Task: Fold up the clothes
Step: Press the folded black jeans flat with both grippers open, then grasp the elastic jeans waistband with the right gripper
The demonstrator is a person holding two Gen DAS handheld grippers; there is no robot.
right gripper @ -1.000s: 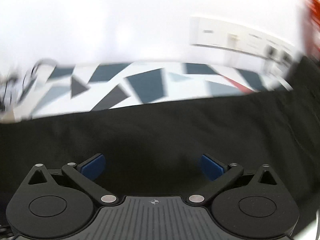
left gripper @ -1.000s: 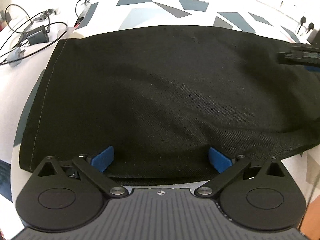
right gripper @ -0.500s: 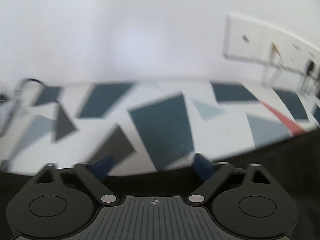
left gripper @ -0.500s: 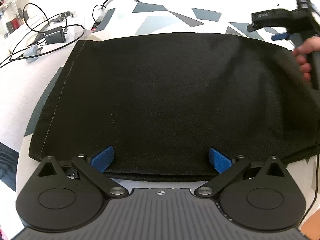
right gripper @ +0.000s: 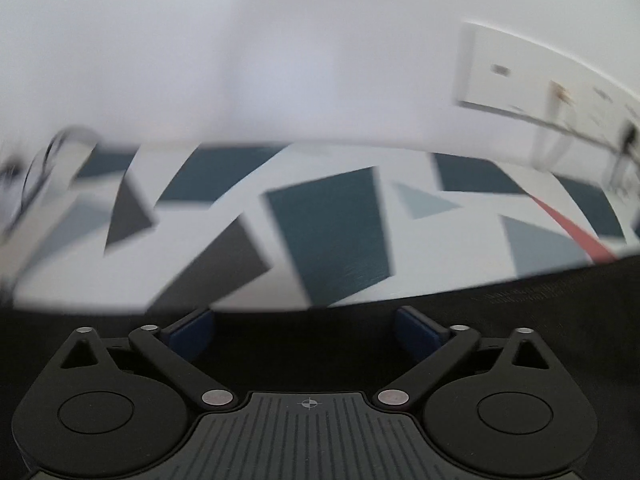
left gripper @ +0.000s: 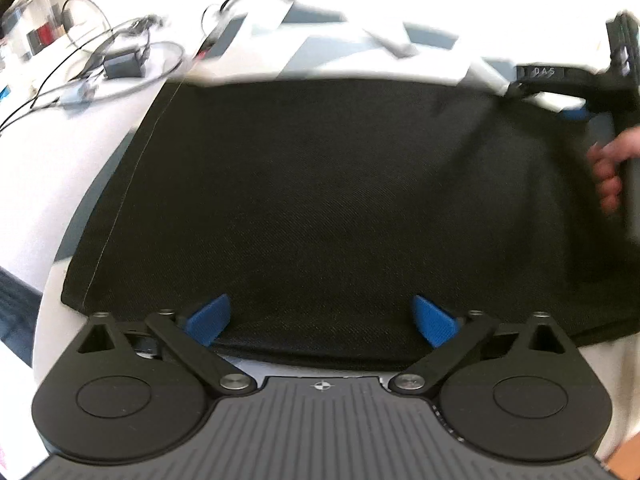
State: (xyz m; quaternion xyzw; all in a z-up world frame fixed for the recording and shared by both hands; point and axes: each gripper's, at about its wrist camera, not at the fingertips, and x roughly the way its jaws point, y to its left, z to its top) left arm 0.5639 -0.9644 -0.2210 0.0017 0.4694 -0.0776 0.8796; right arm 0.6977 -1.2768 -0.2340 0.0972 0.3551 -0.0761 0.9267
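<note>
Cloth (left gripper: 340, 208) stretches black and wide ahead of the left gripper (left gripper: 320, 320), whose jaws gape at its near edge; the right gripper (right gripper: 304, 332), likewise released, sits at the far edge.

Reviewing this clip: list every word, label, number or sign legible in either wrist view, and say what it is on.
"DAS": raised letters, blurred, so a tentative reading, on the black body of the right tongs, seen at the far right of the left wrist view.
Wall panel: small marks, too blurred to read.
Black garment: faint pale marks near its far edge in the right wrist view, unreadable.
Nothing else legible.
</note>
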